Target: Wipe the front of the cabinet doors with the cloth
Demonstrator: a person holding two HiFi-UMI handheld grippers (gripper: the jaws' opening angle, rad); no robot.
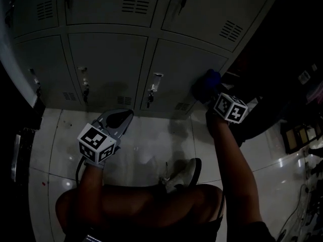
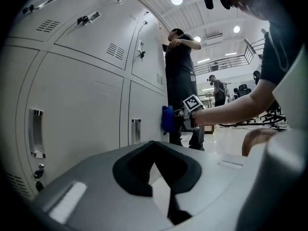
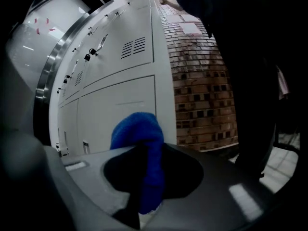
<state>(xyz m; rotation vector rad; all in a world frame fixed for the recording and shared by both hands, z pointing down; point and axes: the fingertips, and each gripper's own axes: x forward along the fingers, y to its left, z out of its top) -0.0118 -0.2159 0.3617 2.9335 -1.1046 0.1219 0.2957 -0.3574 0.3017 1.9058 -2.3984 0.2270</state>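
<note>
Broadly, the grey metal cabinet doors (image 1: 111,69) fill the top of the head view in two rows. Each has a louvred vent, and the lower ones have a recessed handle with a key lock beneath it. Below them the pale, glossy tiled floor (image 1: 151,150) runs back to the person's bent legs and one shoe (image 1: 184,174). In the right gripper view the cabinet's right edge ends beside a brick wall (image 3: 202,81), so the only door surface left to cover lies leftward and upward. In the left gripper view another person (image 2: 180,81) stands just past that end of the cabinet. The right hand-held gripper (image 1: 208,89) reaches forward at the lower right door, and its jaws are clamped on the cloth (image 3: 144,143). The cloth is a thick, bright blue, nubbly bundle that bulges out beyond the jaw tips and hangs down between them. The left gripper view shows the bundle (image 2: 167,119) pressed against the door face, to the right of that door's handle. The left hand-held gripper (image 1: 117,119) hangs low over the floor, apart from the doors and well apart from the other gripper. Its jaws are drawn together at the tips with nothing between them.
</note>
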